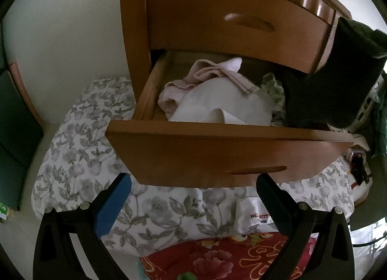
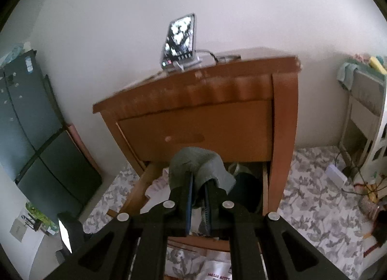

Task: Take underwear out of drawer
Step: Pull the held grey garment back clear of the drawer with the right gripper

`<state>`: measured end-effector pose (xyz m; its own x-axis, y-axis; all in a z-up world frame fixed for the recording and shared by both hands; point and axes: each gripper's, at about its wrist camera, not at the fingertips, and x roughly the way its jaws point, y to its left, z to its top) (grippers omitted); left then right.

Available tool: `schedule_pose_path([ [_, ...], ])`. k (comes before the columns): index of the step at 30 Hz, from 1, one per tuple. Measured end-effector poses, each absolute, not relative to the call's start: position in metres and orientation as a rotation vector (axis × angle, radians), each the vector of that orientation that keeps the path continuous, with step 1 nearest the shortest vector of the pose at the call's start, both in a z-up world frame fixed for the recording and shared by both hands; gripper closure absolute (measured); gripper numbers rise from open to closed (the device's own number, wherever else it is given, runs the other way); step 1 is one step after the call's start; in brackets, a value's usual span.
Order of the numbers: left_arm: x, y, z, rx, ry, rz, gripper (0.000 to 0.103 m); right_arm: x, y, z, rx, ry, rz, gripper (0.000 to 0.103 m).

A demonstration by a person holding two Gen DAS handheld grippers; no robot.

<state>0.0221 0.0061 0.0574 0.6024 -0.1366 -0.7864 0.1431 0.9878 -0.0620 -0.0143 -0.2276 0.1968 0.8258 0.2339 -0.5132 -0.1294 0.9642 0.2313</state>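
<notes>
The wooden nightstand's lower drawer [image 1: 217,154] stands pulled out, with pink [image 1: 193,79] and white [image 1: 225,103] clothes inside. In the right wrist view my right gripper [image 2: 198,183] is shut on a grey-green piece of underwear [image 2: 196,164], held up in front of the shut upper drawer [image 2: 193,132] and above the open one. The left wrist view shows the same cloth as a dark garment [image 1: 338,74] hanging over the drawer's right end. My left gripper [image 1: 193,197] is open and holds nothing, just below the drawer front.
A phone on a stand [image 2: 180,40] sits on the nightstand top. Floral bedding [image 1: 79,149], a white printed cloth [image 1: 254,214] and a red flowered cloth [image 1: 217,260] lie below the drawer. A dark green cabinet [image 2: 31,122] is at left, a shelf unit [image 2: 362,110] at right.
</notes>
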Motion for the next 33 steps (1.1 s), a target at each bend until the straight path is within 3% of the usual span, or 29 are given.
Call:
schedule_pose_path([
  [17, -0.009, -0.009, 0.085, 0.026, 0.846, -0.191, 0.0, -0.077, -0.232, 0.237, 0.132, 0.445, 0.196, 0.094],
  [22, -0.015, -0.011, 0.087, 0.028, 0.839, -0.199, 0.0, -0.07, -0.241, 0.208, 0.15, 0.554, 0.162, 0.094],
  [28, -0.015, -0.012, 0.084, 0.033, 0.849, -0.201, 0.0, -0.048, -0.254, 0.136, 0.175, 0.778, 0.105, 0.092],
  [29, -0.015, -0.012, 0.083, 0.034, 0.851, -0.2, 0.0, -0.046, -0.256, 0.126, 0.185, 0.799, 0.093, 0.089],
  [31, -0.015, -0.012, 0.081, 0.035, 0.856, -0.2, 0.0, -0.041, -0.26, 0.11, 0.199, 0.832, 0.084, 0.06],
  [33, -0.015, -0.012, 0.08, 0.036, 0.858, -0.198, 0.0, -0.039, -0.261, 0.102, 0.204, 0.842, 0.067, 0.046],
])
